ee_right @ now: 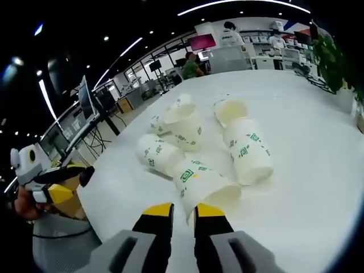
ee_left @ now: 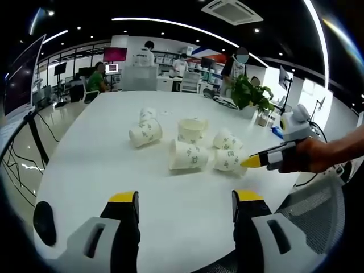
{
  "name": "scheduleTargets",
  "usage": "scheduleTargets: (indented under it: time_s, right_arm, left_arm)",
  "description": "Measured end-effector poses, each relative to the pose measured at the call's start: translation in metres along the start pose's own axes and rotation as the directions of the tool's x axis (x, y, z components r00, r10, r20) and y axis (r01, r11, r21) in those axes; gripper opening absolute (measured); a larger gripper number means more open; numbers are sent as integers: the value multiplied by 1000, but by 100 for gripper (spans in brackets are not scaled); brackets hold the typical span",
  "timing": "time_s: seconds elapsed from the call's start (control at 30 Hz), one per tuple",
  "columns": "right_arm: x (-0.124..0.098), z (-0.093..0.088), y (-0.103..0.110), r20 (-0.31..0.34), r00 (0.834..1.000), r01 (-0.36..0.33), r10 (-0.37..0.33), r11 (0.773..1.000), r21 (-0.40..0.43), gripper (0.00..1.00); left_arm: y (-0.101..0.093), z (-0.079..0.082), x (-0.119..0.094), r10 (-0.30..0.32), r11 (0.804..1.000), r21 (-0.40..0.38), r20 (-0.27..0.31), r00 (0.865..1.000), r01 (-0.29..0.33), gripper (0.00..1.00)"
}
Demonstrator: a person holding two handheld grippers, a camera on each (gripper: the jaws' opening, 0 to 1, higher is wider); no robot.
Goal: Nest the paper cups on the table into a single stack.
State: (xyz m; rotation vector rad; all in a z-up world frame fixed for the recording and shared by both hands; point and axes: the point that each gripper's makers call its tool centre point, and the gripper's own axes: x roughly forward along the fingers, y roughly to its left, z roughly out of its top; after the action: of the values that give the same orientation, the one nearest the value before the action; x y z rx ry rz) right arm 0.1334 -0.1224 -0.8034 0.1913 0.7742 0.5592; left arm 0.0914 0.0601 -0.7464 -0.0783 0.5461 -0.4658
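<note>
My left gripper (ee_left: 185,206) has its yellow-tipped jaws spread wide over bare table, holding nothing. My right gripper (ee_right: 183,214) has its jaws close together with a narrow gap between them, right at the rim of the nearest paper cup (ee_right: 206,187); I cannot tell from the right gripper view whether they pinch that rim or just sit against it.

The paper cups lie in a loose cluster on the white table (ee_left: 114,165), none of them nested. In the left gripper view I see two cups on their sides at the left of the group (ee_left: 145,134), with one behind (ee_left: 148,115), an upright cup in the middle (ee_left: 191,130), one on its side in front of it (ee_left: 188,156), and two more on the right (ee_left: 227,140), (ee_left: 229,160). My right gripper comes in from the right there, its yellow tip at the rightmost cup.

A potted plant (ee_left: 250,94) stands near the far table edge, and people (ee_left: 96,77) sit at desks behind.
</note>
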Motion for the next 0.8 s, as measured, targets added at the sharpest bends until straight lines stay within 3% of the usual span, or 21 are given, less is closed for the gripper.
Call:
scheduleTargets:
  time_s: [0.2,0.8]
  right_arm:
    - [-3,2,7,-14,1000,-8,7,999,-52,0]
    - [-12,21,7,1,1000,-22,22,991,-132,0]
  left_arm:
    - [0,1,-1,1,1000,2,0,1000,-1,65]
    - [7,-1,2,7,1000,-9,8,1000,-6,65]
